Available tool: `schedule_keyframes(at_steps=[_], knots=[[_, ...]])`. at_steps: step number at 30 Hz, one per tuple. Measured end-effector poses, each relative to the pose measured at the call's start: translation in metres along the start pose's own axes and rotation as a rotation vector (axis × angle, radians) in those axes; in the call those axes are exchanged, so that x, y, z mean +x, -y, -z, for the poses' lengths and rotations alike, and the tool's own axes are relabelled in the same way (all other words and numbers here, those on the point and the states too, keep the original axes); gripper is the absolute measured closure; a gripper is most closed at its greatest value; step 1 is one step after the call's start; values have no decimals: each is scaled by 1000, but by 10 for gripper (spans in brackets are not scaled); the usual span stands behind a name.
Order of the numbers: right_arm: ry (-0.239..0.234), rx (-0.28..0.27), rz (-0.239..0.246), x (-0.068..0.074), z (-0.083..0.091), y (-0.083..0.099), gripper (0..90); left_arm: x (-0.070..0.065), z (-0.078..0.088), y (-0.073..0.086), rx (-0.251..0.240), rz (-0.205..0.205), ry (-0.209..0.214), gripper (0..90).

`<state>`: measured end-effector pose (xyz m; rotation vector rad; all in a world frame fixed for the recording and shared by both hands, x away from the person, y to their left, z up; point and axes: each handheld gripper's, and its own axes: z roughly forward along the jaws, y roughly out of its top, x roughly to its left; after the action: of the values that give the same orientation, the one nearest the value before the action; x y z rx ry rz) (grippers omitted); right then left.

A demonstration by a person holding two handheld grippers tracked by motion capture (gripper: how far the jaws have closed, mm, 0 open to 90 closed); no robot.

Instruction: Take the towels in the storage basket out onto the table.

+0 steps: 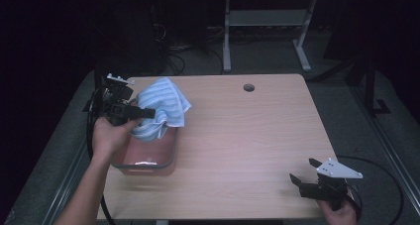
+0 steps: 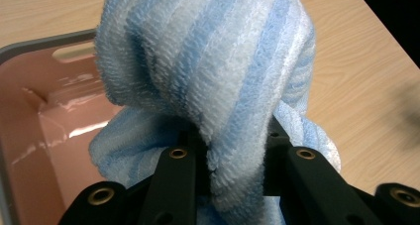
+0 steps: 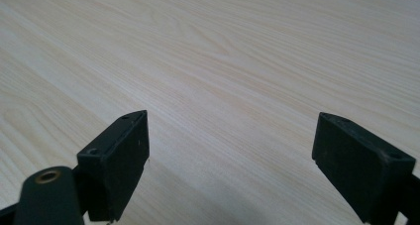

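A blue-and-white striped towel [image 1: 161, 108] hangs bunched over the far end of a pink tub with a grey rim [image 1: 168, 160] at the table's left side. My left gripper [image 1: 146, 113] is shut on the towel and holds it above the tub. In the left gripper view the towel [image 2: 208, 71] is pinched between the two black jaws, and the tub's pink inside [image 2: 44, 131] lies to the left. My right gripper [image 1: 303, 171] stands open near the table's front right corner, over bare wood, with nothing between its fingers [image 3: 121, 160].
The light wooden table [image 1: 247, 136] has a round cable hole [image 1: 248, 87] near its far edge. Beyond it stand a white desk frame [image 1: 267, 31] and cables on a dark floor. A black cable trails from each gripper.
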<state>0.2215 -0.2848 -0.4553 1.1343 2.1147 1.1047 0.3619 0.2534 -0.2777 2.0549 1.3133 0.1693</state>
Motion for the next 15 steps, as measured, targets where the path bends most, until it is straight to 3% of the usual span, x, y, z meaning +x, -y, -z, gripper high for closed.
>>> schedule_keyframes(at_steps=[15], knots=[[-4,1,-14,-1,-2,1,141,-17,-13,-12,2,-29,38,738]])
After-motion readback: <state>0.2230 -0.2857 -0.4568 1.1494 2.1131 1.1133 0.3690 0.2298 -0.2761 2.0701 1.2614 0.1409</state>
